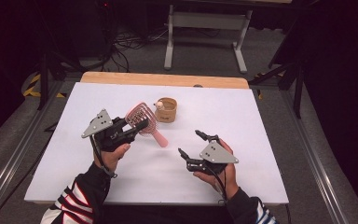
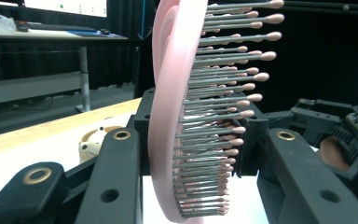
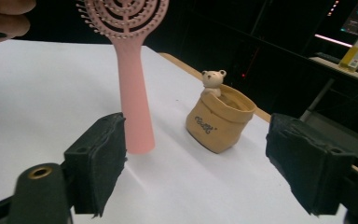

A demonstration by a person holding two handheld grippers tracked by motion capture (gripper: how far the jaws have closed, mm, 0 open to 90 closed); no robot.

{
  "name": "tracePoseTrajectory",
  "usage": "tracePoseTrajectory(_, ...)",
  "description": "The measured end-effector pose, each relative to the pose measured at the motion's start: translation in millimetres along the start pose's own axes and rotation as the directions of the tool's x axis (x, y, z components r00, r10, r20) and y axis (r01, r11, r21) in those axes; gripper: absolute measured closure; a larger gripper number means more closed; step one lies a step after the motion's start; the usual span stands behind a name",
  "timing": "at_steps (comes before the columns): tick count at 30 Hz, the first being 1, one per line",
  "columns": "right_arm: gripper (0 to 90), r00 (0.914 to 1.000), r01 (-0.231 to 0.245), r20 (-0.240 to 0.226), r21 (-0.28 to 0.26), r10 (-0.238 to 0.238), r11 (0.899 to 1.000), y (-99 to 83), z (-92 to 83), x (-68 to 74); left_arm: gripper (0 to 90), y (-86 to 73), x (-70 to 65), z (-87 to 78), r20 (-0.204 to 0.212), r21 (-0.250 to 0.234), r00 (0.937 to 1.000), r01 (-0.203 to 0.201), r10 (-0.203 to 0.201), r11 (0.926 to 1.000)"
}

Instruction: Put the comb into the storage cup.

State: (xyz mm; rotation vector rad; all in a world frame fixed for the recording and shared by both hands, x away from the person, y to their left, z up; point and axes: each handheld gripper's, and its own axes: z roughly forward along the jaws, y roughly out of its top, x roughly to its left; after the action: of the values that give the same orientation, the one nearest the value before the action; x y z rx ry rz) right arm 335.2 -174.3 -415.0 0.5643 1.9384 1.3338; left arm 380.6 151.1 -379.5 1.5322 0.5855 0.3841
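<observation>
The left gripper is clenched on the head of the pink hairbrush: in the left gripper view the brush head is seen pinched edge-on between the 2 black jaws, bristles turned to one side. From that grip the handle runs down and away toward the near right corner of the table, its tip appearing to rest on the white top a little left of the middle, though contact cannot be confirmed. The long axis of the brush is thus slanted, head high at the left, handle end low at the right.

The right gripper is released, its jaws spread wide with nothing between them. In the right gripper view the handle is seen standing just beyond the jaw at the left of that picture, apart from it, and the tan pouch with a small bear figure sits farther back, between the 2 jaws in the picture but well clear of them. In the high view the pouch is placed toward the far edge of the table, just beside the brush head.

The handle end lies up and to the left of the right gripper, and that gripper is the free one nearest to it. A regrasp of the handle is judged to call for a short reach that way, with the open jaws set across the slanted axis.
</observation>
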Motion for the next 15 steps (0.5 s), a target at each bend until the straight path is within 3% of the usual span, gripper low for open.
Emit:
tracePoseTrajectory(6, 12.6, 0.9989, -0.032, 0.035, 0.003, 0.031, 0.999, -13.1, -9.2, -10.9, 63.2, 1.8, 0.8, -3.5, -0.015, 0.000, 0.9998, -0.009, 0.009, 1.0000)
tracePoseTrajectory(15, 6.0, 0.9965, -0.045, 0.071, 0.026, 0.043, 0.999, -28.3, -24.3, -23.3, 63.2, 3.8, 4.9, -8.6, -0.029, -0.006, 0.9995, -0.012, 0.012, 0.9999)
